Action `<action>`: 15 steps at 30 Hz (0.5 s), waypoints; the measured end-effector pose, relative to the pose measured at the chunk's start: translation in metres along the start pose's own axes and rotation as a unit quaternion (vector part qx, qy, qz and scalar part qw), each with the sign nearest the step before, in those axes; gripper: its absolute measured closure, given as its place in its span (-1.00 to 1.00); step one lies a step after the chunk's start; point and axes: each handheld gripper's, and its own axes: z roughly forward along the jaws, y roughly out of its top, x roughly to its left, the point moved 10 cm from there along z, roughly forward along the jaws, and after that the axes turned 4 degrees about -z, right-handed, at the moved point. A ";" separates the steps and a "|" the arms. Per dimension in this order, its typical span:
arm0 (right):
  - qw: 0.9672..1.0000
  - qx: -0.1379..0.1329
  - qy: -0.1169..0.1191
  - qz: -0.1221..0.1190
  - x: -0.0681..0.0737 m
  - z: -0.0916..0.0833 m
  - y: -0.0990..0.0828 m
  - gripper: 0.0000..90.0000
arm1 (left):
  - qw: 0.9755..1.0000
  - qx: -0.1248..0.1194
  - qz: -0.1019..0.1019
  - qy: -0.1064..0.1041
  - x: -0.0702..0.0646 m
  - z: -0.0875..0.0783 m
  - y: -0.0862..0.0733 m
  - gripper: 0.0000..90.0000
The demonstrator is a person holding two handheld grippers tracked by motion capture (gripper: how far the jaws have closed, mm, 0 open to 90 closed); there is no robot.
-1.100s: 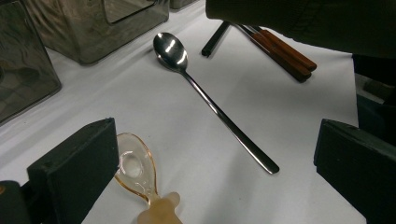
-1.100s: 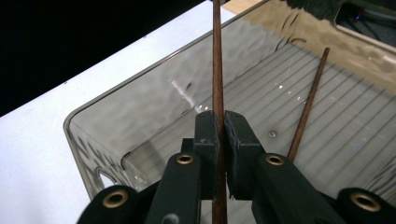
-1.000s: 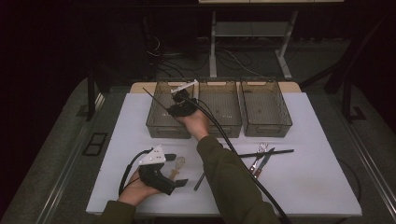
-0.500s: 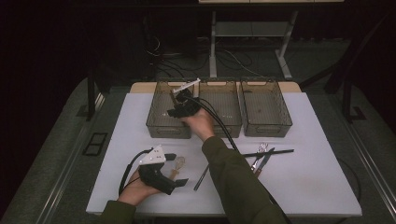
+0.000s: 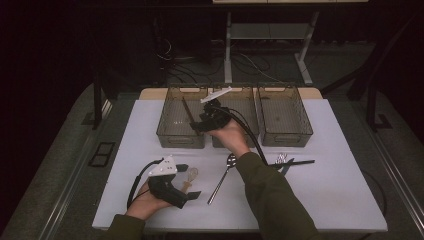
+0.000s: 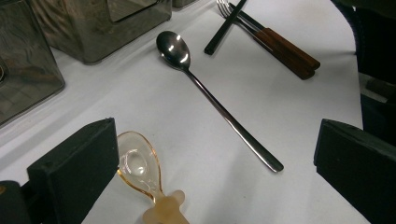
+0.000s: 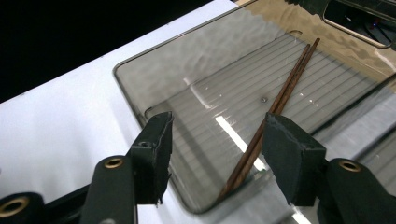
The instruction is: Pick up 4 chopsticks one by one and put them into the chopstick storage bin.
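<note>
A pair of brown wooden chopsticks (image 7: pixel 280 102) lies slanted in the left smoky bin (image 7: pixel 128 95), lower ends against its near wall. My right gripper (image 7: pixel 217 123) hovers above them. Its jaws have just been opening, and the pads touch nothing. From above, the right gripper (image 5: pixel 199 124) sits over the wall between the left bin (image 5: pixel 180 142) and the middle bin (image 5: pixel 235 142), with the chopsticks (image 5: pixel 187 110) beside it. My left gripper (image 5: pixel 189 181) rests on the table, jaws wide. The left gripper (image 6: pixel 217 130) frames an amber spoon (image 6: pixel 137 163) and a metal spoon (image 6: pixel 187 60).
A third bin (image 5: pixel 285 140) stands at the back right. A fork (image 5: pixel 281 159), brown-handled cutlery (image 6: pixel 289 51) and a black chopstick (image 5: pixel 300 162) lie right of the metal spoon (image 5: pixel 225 172). The right forearm crosses the table's middle. White table edge (image 5: pixel 240 225) runs along the front.
The right gripper has opened, risen slightly and drifted right away from the left bin. The chopsticks it held now lie in that bin. The left hand has stayed put.
</note>
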 end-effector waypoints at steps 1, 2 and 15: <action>1.000 -0.003 0.002 -0.003 0.000 -0.004 -0.001 -0.04 | 1.000 -0.002 -0.001 -0.001 0.000 0.000 0.000 -1.00; 1.000 -0.006 0.000 -0.006 -0.001 -0.007 -0.001 -0.05 | 1.000 -0.003 -0.004 0.000 0.000 0.000 0.001 -1.00; 0.999 -0.021 0.008 -0.039 0.006 -0.043 -0.015 -0.19 | 1.000 0.000 -0.004 0.003 0.000 -0.001 0.000 -1.00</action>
